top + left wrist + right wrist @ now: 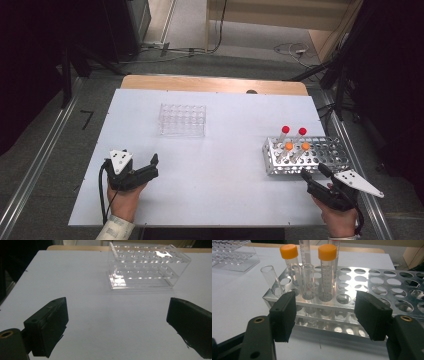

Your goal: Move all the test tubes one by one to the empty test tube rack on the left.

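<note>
Orange-capped tubes [327,272] stand just beyond the right claw [324,315] (jaws apart) — untouched.

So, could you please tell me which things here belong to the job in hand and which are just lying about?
In the job:
- silver metal tube rack
- orange-capped tubes
- red-capped tubes
- uncapped glass tubes
- clear acrylic rack
- right gripper, open
- left gripper, open

Lying about:
- floor cables

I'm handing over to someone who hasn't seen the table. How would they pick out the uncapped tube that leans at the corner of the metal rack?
Find the metal rack at the table's right edge, just ahead of the right gripper. In the right gripper view, go to its near left corner: the tube leans outward there. Unlike the orange-capped tubes behind it, it has no cap and looks empty.
</note>
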Tool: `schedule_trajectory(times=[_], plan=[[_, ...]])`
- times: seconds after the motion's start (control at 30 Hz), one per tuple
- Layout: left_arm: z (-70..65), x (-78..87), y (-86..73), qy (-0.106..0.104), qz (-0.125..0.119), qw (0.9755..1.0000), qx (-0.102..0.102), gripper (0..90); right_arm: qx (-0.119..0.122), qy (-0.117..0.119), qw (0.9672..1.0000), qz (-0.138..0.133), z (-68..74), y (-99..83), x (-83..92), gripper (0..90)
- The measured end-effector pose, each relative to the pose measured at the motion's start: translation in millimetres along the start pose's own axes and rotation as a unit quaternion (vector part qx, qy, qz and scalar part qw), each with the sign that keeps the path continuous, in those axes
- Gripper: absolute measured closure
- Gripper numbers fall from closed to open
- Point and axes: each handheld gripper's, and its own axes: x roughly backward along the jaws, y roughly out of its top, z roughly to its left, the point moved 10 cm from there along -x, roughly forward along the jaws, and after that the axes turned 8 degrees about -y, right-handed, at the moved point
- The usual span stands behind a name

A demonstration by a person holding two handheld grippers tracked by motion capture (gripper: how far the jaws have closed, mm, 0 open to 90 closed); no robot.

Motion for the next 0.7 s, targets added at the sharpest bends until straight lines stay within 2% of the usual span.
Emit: schedule_trajectory(times=[0.13, 0.3, 0.43, 0.7], plan=[[0.8, 1.6, 1.8, 0.002, -0.006, 1.0000, 0.002, 4.5, 0.003, 0.003, 1.0000, 0.002, 1.9, -0.8, -1.4, 34.5], [1.4, -0.6, -0.1, 0.005, -0.001, 1.0000, 0.001, 4.5, 0.000, 0.009, 1.0000, 0.002, 6.6, 0.0, -3.3, 35.2], [0.1, -1.1, -0.6, 0.004, 0.000, 1.0000, 0.001, 4.5, 0.011, 0.012, 0.9999, 0.002, 14.3, 1.2, -7.6, 35.8], [1.7, -1.1, -0.8, 0.006, 0.000, 1.0000, 0.004, 4.5, 0.018, 0.016, 0.9997, 0.000, 16.8, 3.4, -12.9, 40.6]])
